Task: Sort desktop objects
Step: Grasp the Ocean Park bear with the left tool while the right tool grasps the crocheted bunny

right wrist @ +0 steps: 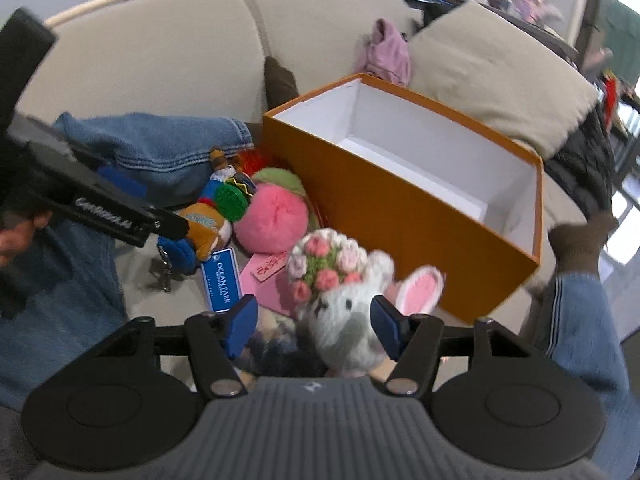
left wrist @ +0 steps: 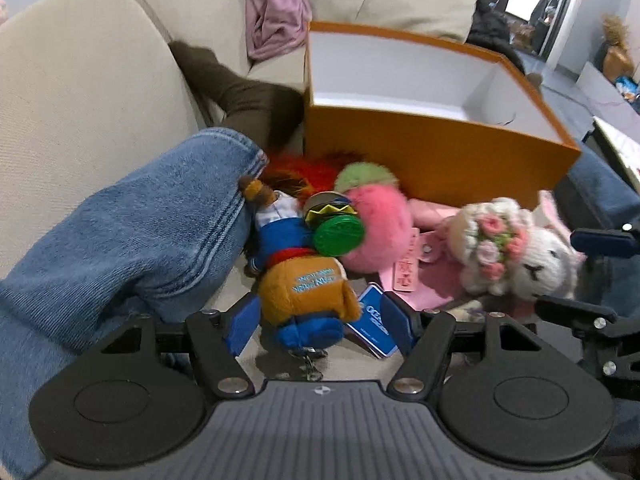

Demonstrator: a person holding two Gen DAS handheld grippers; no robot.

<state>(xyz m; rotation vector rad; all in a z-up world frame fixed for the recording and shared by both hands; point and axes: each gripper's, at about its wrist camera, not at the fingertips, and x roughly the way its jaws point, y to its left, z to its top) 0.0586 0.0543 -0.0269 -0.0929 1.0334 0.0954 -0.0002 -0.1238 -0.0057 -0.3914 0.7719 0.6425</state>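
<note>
My left gripper [left wrist: 320, 322] gapes around fuzzy brown plush [left wrist: 308, 292]; right gripper [right wrist: 316, 326] gapes around knitted bunny [right wrist: 344, 320]. Only right view shows smooth orange box [right wrist: 392, 216] whole.

A blue tag [right wrist: 222, 280] hanging from the plush keychain [right wrist: 200, 228] is showing "OCEAN PARK" in white letters, with a smaller line under it too small to read. The plush keychain's brown body is carrying light-blue stitched lettering, upside down in the left wrist view and too blurred to make out. A pink tag [right wrist: 269, 267] is bearing red characters that cannot be read. The left gripper's black arm [right wrist: 120, 216] is showing white lettering, illegible.
</note>
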